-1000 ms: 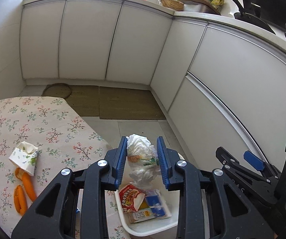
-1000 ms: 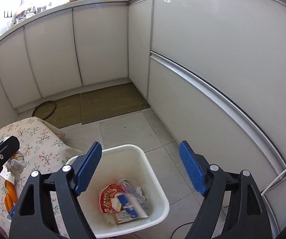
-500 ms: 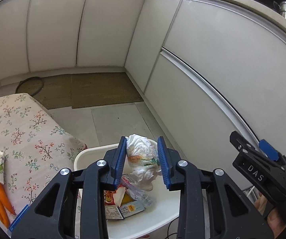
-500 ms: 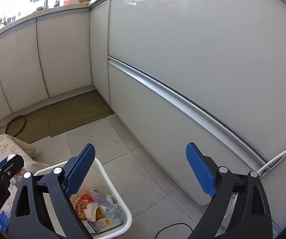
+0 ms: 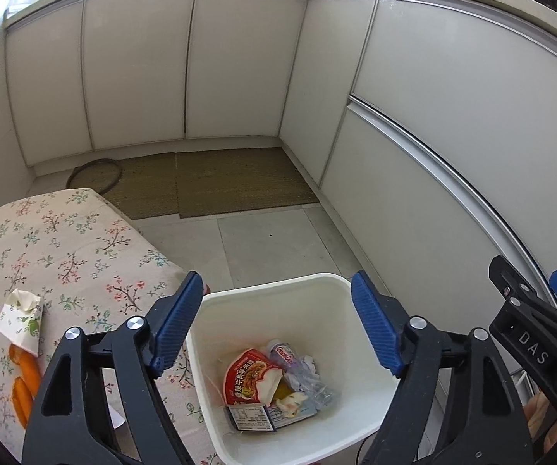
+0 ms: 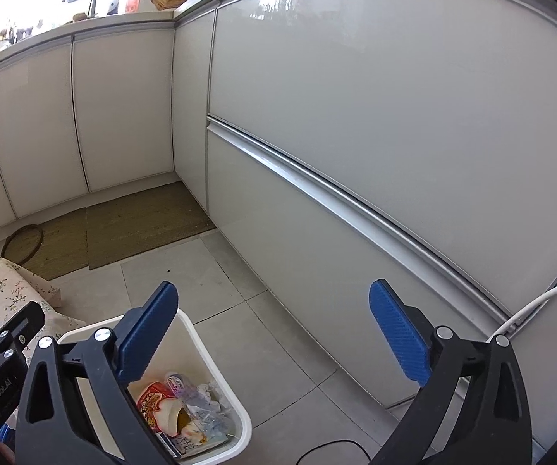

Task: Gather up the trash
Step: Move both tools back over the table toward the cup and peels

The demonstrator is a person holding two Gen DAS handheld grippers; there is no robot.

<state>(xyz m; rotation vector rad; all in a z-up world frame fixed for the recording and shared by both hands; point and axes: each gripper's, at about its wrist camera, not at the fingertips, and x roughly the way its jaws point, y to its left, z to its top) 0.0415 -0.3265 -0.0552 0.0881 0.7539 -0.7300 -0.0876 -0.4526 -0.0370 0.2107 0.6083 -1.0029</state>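
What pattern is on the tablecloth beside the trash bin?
A floral print of small pink and green sprigs on the cream tablecloth; clearest from the left wrist.

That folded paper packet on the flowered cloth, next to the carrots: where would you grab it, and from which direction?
Probably by the crumpled, raised top end of the packet, coming down from above. That end stands up off the cloth, so the jaws could close across it, while the lower end lies flat against the carrots.
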